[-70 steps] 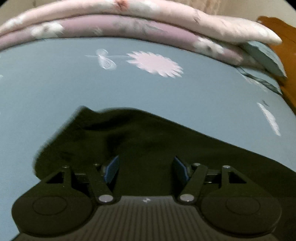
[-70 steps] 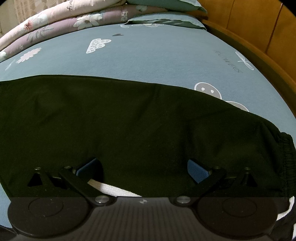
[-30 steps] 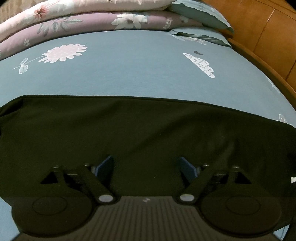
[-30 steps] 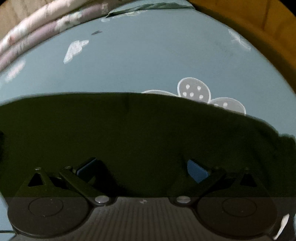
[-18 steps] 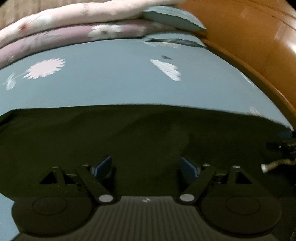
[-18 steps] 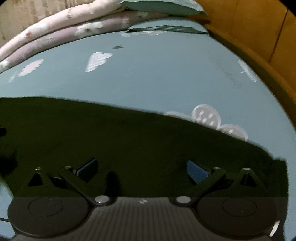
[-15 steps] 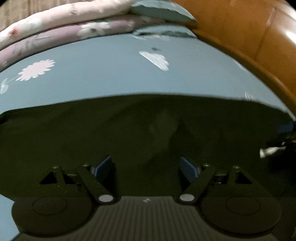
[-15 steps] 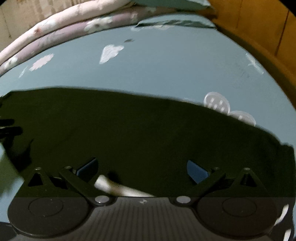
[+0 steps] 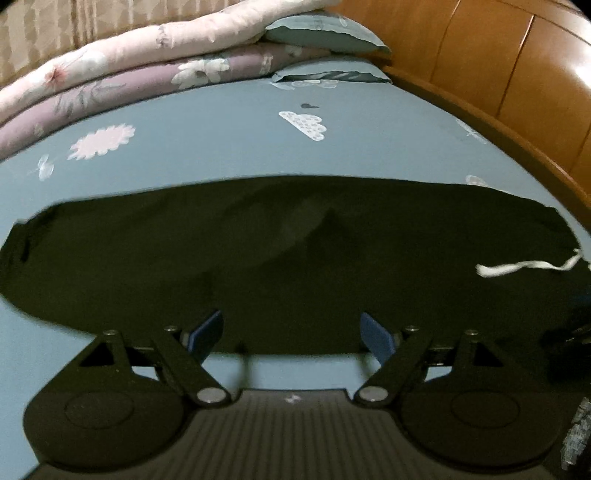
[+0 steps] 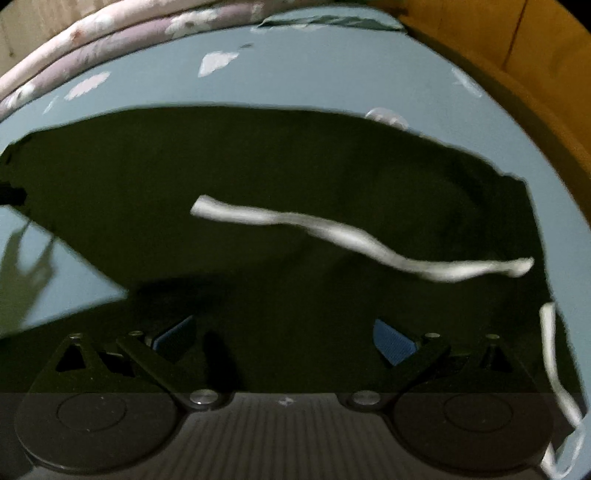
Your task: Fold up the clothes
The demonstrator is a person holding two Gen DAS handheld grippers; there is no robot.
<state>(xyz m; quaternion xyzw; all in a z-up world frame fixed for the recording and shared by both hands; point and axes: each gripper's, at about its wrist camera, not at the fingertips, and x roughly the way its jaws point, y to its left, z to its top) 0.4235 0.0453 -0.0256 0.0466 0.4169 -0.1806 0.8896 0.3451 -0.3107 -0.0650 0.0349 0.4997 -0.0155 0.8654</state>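
A black garment [image 9: 295, 258] lies spread across the blue bed sheet [image 9: 221, 140]. My left gripper [image 9: 291, 334] is open over the garment's near edge, and a strip of sheet shows just below its blue pads [image 9: 207, 332]. A white drawstring [image 9: 517, 266] trails off the garment's right end. In the right wrist view the same black garment [image 10: 295, 166] fills the middle, with a white drawstring [image 10: 351, 232] lying across it and a second cord [image 10: 552, 362] at the right edge. My right gripper [image 10: 282, 336] is open above the cloth, with nothing between its fingers.
Folded pink and mauve quilts [image 9: 129, 74] and a teal pillow [image 9: 321, 33] are stacked at the far side of the bed. A wooden headboard [image 9: 517, 74] curves along the right. Bare printed sheet lies beyond the garment [image 10: 332, 74].
Both views have pulled back from the garment. The white drawstring now lies across the cloth in the right view, and sheet shows below the left gripper's fingers. Both grippers stay open.
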